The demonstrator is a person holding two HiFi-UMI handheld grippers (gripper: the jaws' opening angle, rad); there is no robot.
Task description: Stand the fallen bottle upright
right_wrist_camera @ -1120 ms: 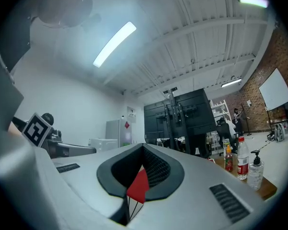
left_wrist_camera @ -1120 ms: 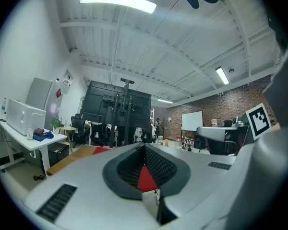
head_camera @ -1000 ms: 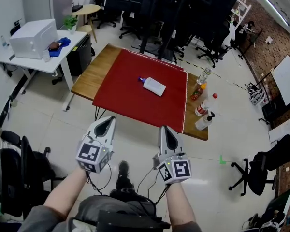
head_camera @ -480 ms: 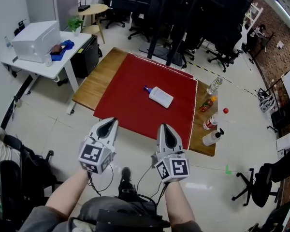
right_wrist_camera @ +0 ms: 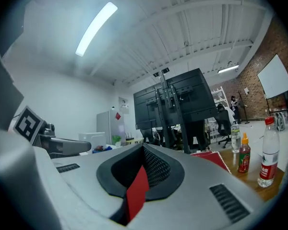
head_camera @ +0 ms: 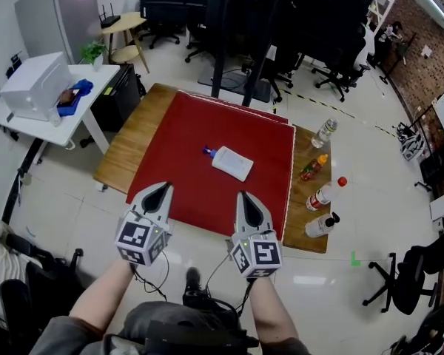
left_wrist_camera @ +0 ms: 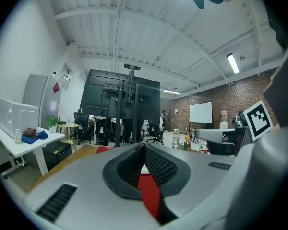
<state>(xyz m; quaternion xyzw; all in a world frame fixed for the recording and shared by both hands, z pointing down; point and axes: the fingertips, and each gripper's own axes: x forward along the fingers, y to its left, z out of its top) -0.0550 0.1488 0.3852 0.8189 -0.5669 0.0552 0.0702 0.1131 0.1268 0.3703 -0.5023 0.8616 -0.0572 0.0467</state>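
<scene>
The fallen bottle (head_camera: pixel 232 163), white with a blue cap pointing left, lies on its side in the middle of the red mat (head_camera: pixel 185 139). My left gripper (head_camera: pixel 163 186) and right gripper (head_camera: pixel 243 194) are held side by side, their tips at the mat's near edge and well short of the bottle. Both are shut with nothing in them. In the left gripper view the left gripper (left_wrist_camera: pixel 144 146) shows closed jaws, with a sliver of red mat and something white past them. In the right gripper view the right gripper (right_wrist_camera: pixel 144 147) is closed too.
The wooden table (head_camera: pixel 129 143) carries upright bottles along its right strip: a clear bottle (head_camera: pixel 325 132), a sauce bottle (head_camera: pixel 311 168), a red-capped bottle (head_camera: pixel 322 195) and a spray bottle (head_camera: pixel 318 225). A white desk (head_camera: pixel 52 113) stands left; office chairs and dark racks behind.
Both grippers have come forward together toward the table; their tips have gone from over the floor to the mat's near edge. The bottle has not moved on the mat.
</scene>
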